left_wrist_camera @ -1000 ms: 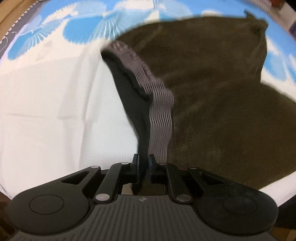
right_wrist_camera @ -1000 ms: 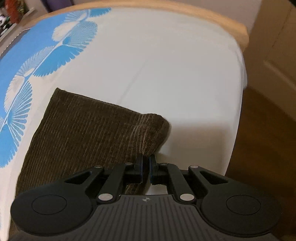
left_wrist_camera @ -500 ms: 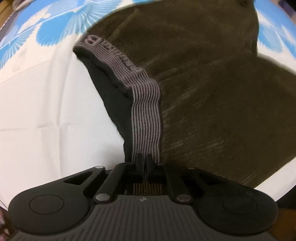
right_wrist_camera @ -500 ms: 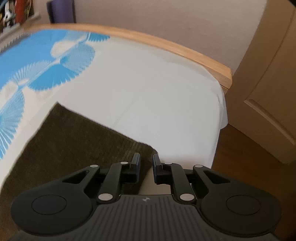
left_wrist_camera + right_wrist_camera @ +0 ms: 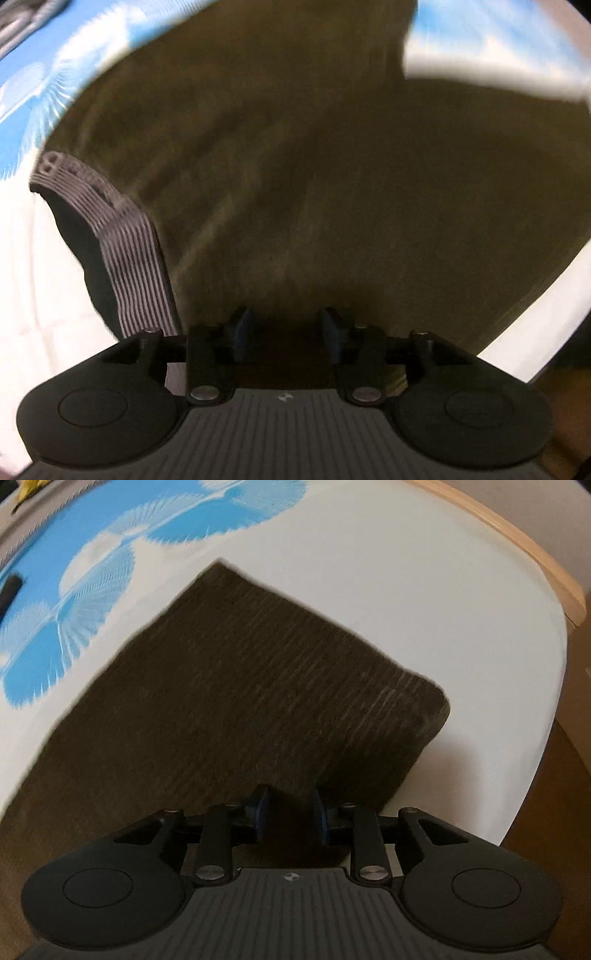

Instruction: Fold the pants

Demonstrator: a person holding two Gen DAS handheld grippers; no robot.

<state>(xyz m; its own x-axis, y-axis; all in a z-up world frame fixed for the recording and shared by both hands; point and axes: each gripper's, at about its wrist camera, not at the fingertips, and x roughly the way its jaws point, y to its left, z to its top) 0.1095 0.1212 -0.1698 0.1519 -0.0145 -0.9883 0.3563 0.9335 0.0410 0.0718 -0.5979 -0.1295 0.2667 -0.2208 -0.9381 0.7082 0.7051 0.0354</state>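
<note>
Soft, floppy brown corduroy pants (image 5: 314, 177) lie folded on the white sheet (image 5: 424, 602), striped waistband (image 5: 129, 254) at their edge; best pinched at corners. A second ago both grippers clamped fabric; now left gripper (image 5: 286, 328) and right gripper (image 5: 290, 814) are opening, pads clear of the cloth.

The left gripper (image 5: 284, 328), a black two-finger unit with blue pads, points down over the dark brown corduroy pants (image 5: 314, 166). Its jaws are opening, with a clear gap and no fabric pinched between the pads. The grey striped elastic waistband (image 5: 129, 251) runs along the left edge of the pants, its dark lining turned outward. The pants lie on a white sheet with blue fan-shaped print (image 5: 33, 99). The view is motion-blurred.
</note>
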